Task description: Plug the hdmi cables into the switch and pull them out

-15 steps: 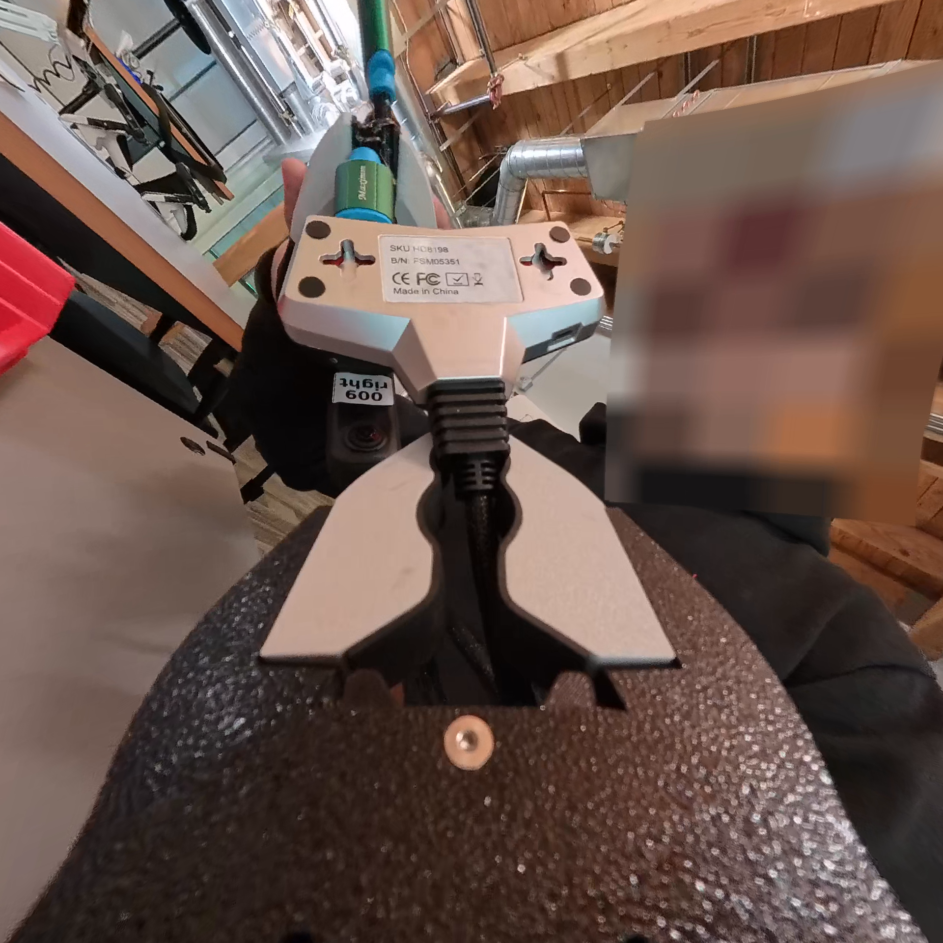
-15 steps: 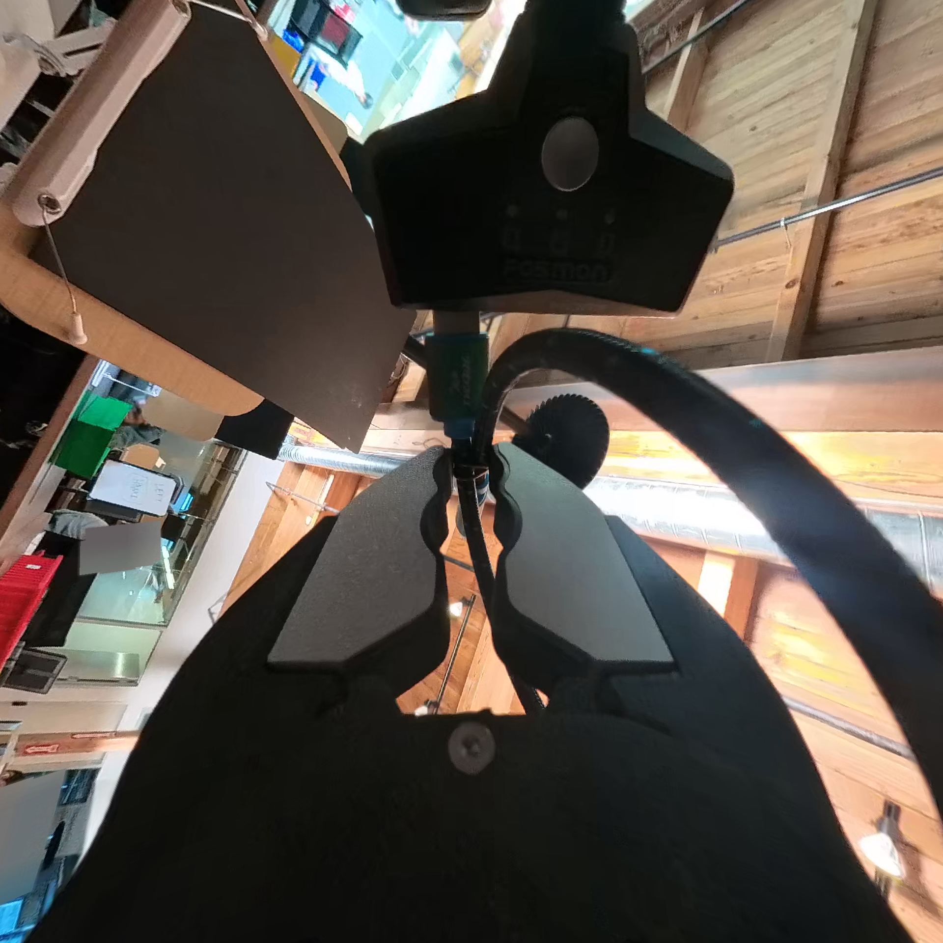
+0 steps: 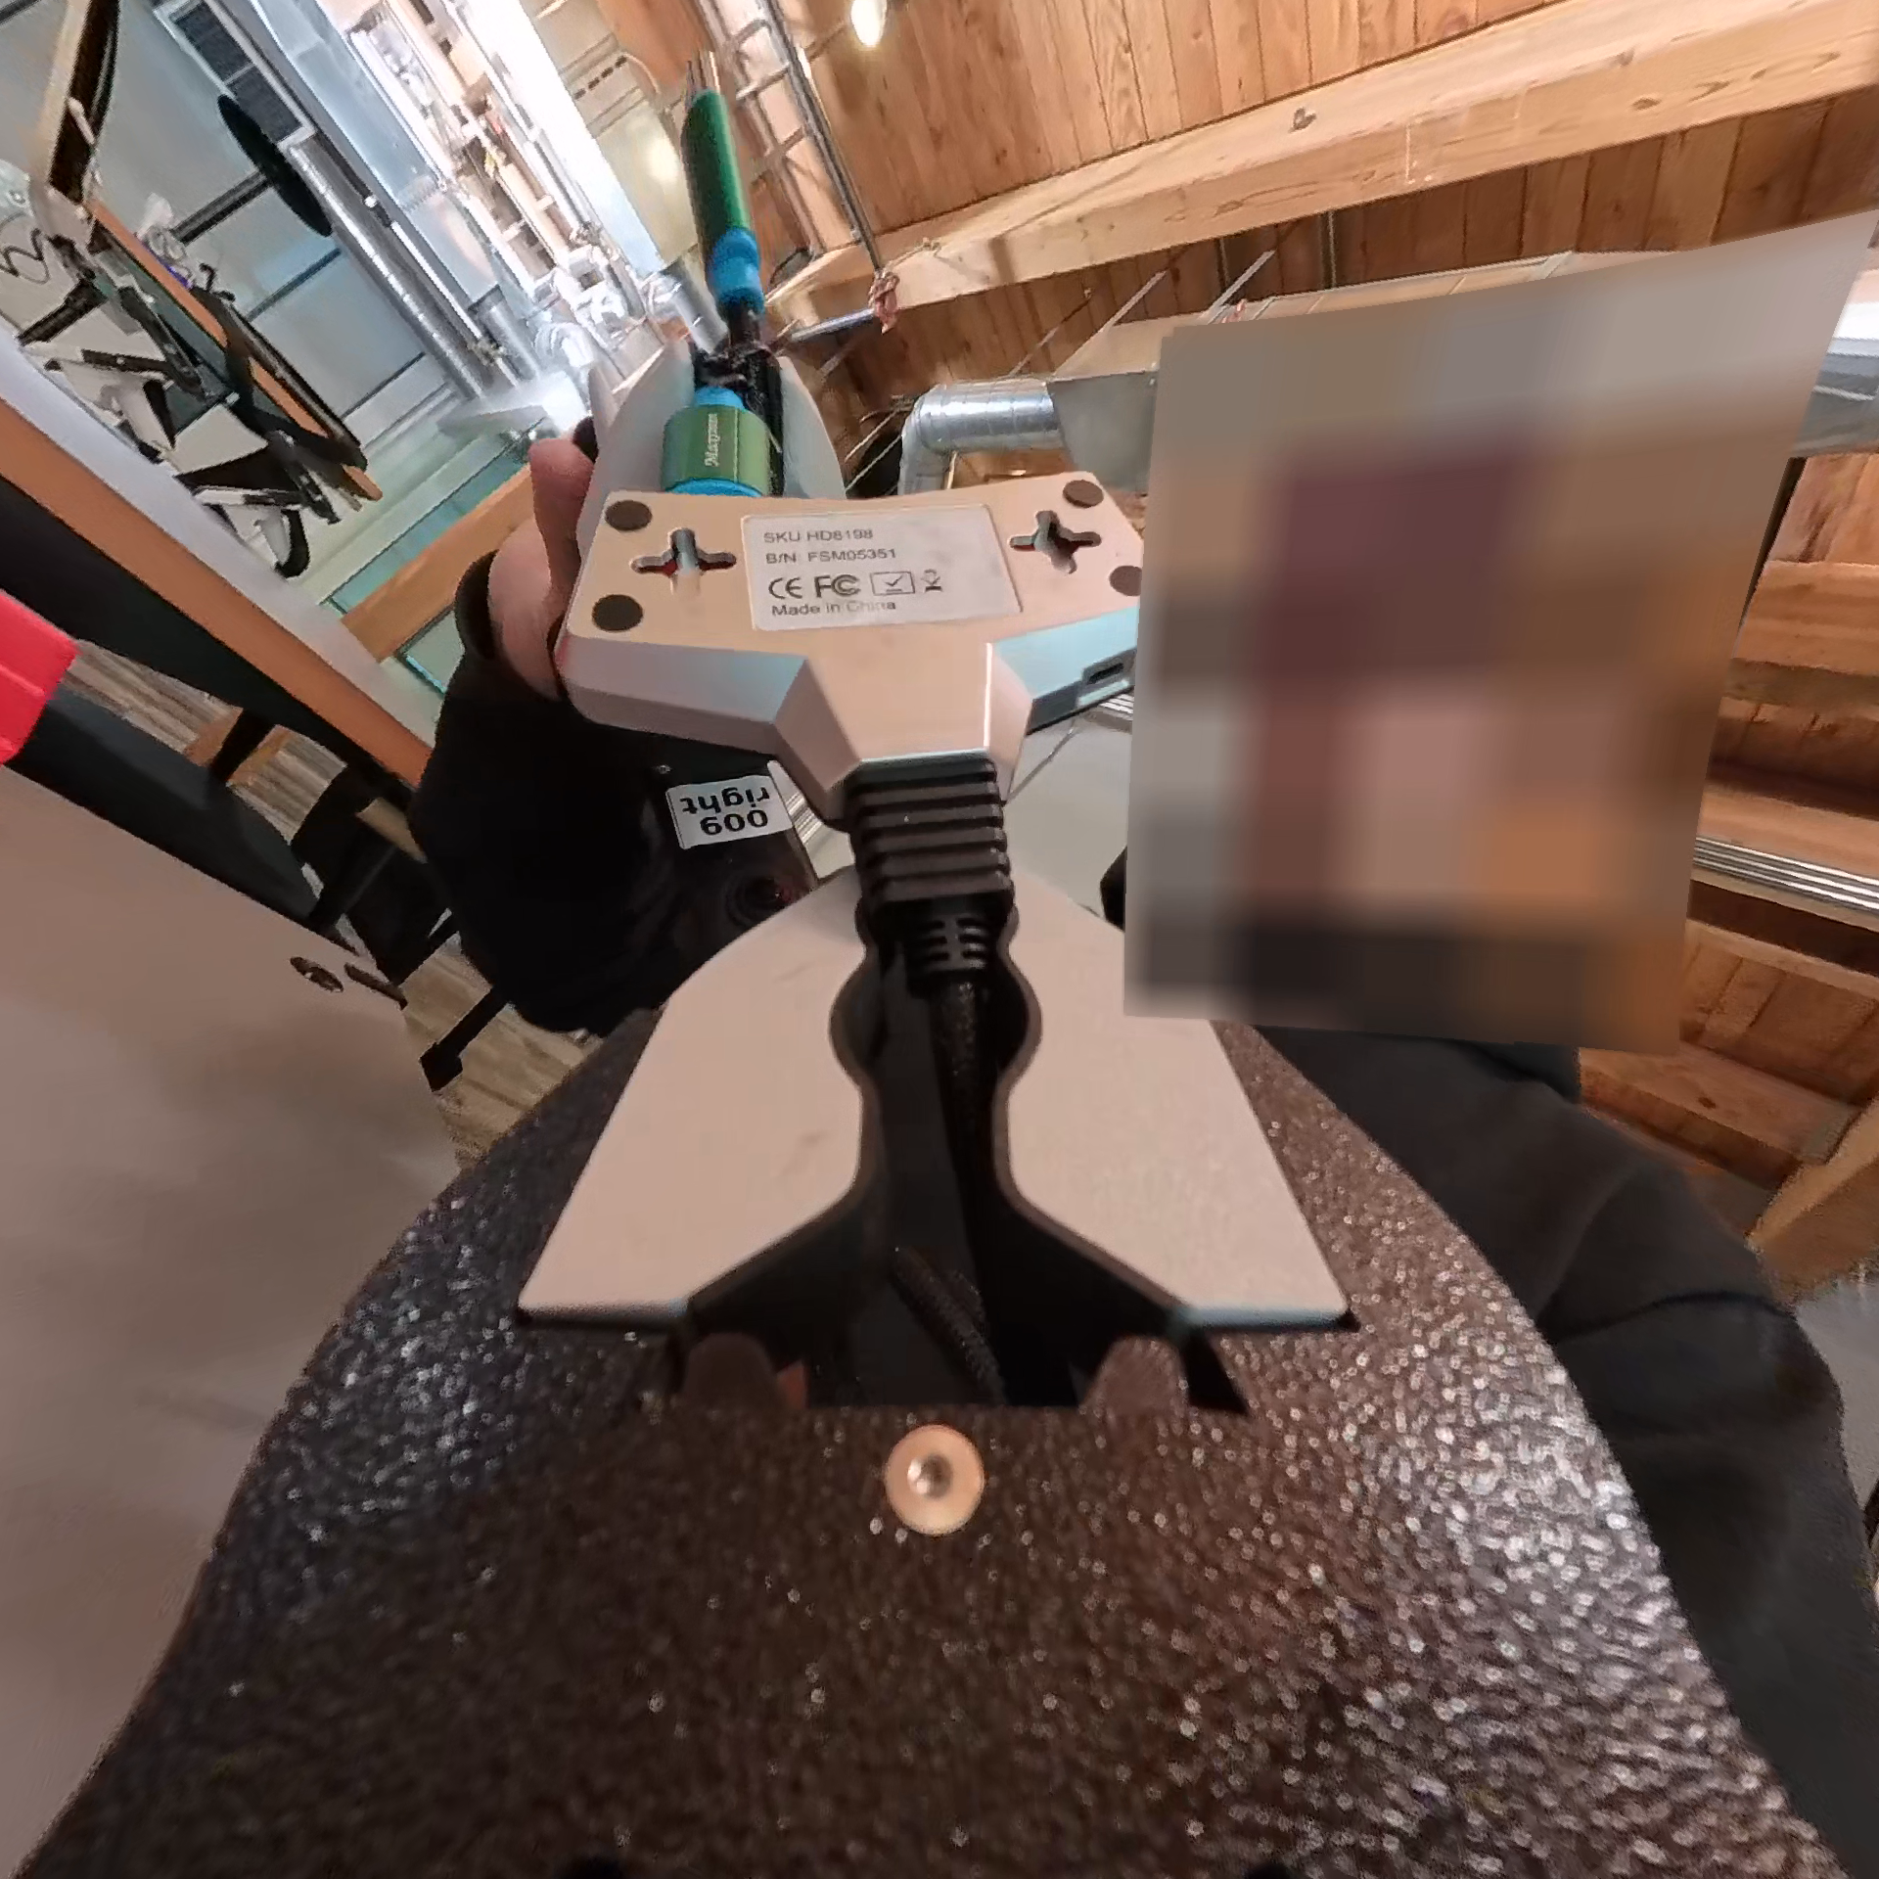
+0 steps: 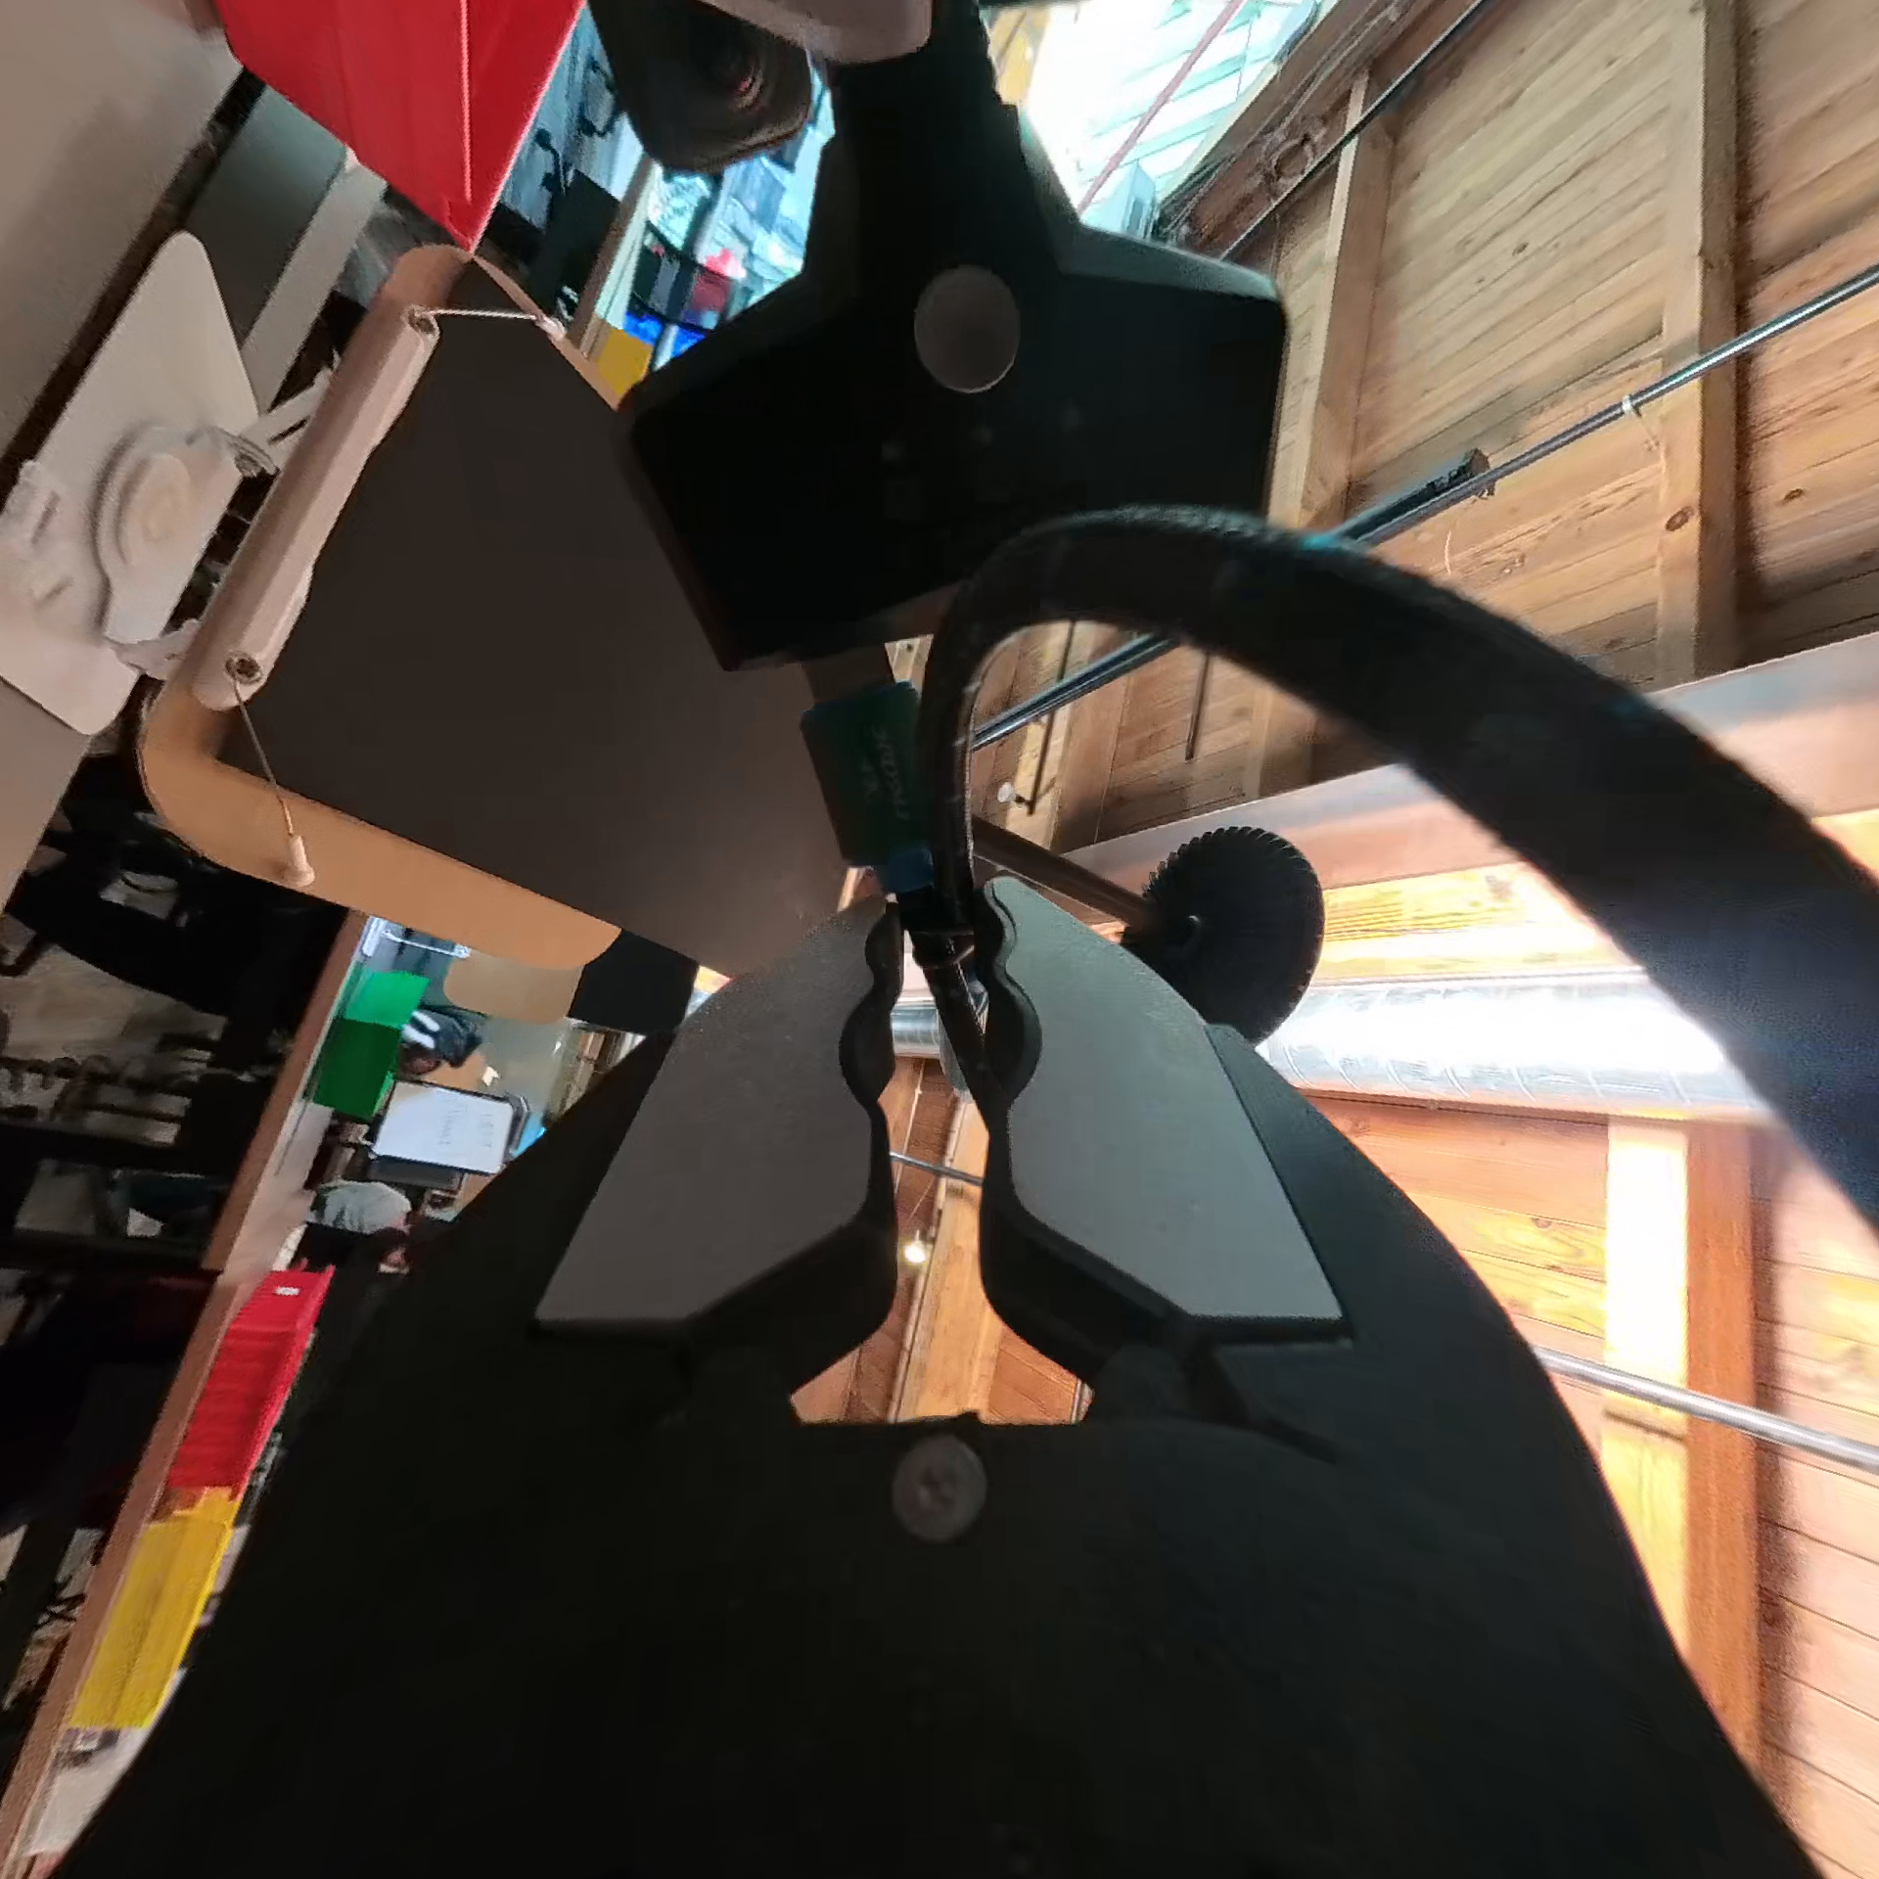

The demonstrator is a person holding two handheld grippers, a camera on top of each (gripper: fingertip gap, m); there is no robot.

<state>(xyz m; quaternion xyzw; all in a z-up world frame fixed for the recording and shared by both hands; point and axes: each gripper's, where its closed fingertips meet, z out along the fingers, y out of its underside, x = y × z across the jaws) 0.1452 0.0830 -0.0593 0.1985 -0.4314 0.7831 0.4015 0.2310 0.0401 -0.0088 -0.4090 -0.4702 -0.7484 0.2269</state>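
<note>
In the left wrist view the left gripper (image 3: 941, 935) is closed on the black braided cable (image 3: 961, 1027) just below its ribbed strain relief (image 3: 927, 819); that cable is the switch's own lead, and the switch (image 3: 813, 630) is held up in the air beyond the fingertips with its pale underside and white label toward the camera; at its far edge a green HDMI plug (image 3: 712, 455) sits in a port, with a blue collar and a green cable (image 3: 717, 163) running up and away; the right gripper (image 3: 758, 391) shows behind it, its pale fingers either side of that plug's cable; a person's dark sleeve (image 3: 549, 813) lies beneath.

In the right wrist view the right gripper (image 4: 941, 930) is nearly closed, its jaws pinching the thin cable just behind the green HDMI plug (image 4: 864, 773); the plug's metal end is seated in the black top face of the switch (image 4: 956, 407); a thick black cable (image 4: 1423, 651) arcs across to the right; a wooden wall (image 4: 1627, 305) fills the background.
</note>
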